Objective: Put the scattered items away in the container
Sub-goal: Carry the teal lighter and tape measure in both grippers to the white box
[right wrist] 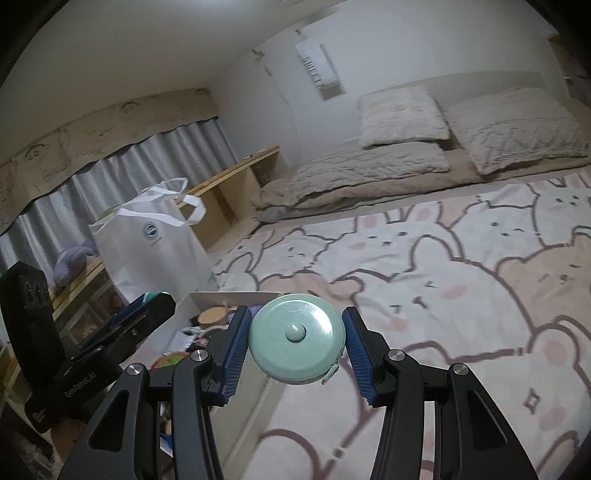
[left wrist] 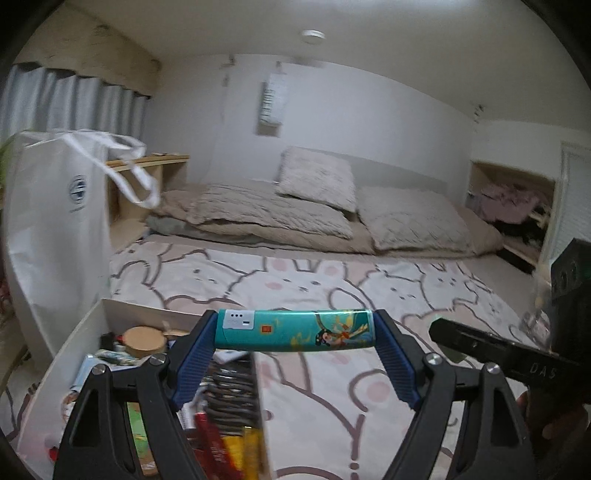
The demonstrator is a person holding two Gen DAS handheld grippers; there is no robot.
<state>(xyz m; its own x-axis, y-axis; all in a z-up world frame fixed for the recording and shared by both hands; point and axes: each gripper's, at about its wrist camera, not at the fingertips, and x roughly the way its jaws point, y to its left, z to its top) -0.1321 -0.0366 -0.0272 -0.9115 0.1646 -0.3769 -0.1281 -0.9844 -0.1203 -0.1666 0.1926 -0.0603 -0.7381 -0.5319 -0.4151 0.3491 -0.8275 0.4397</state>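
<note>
The left gripper (left wrist: pixel 295 350) pinched a teal case (left wrist: pixel 295 329) crosswise by its ends, partly above the white box (left wrist: pixel 110 308), while the right gripper (right wrist: pixel 295 339), farther right of it, clamped a round tape measure (right wrist: pixel 297 339).

White walls (left wrist: pixel 369 122) and a ceiling with a round lamp (left wrist: pixel 313 36) enclose the room. Grey pleated curtains (left wrist: pixel 70 103) hang beside a light wooden shelf (right wrist: pixel 236 173). Beige quilted pillows (left wrist: pixel 317 177) lie on a bunny-print bedsheet (left wrist: pixel 295 280).

Two black two-finger grippers with blue ribbed pads: the left gripper (left wrist: pixel 295 330) clamps one teal illustrated cylindrical tube (left wrist: pixel 295 329), the right gripper (right wrist: pixel 295 341) one round mint-green tape measure (right wrist: pixel 297 339). Ahead: three beige quilted pillows (left wrist: pixel 317 177), one white paper bag (left wrist: pixel 55 221). Below-left: one white open box (left wrist: pixel 110 314).
</note>
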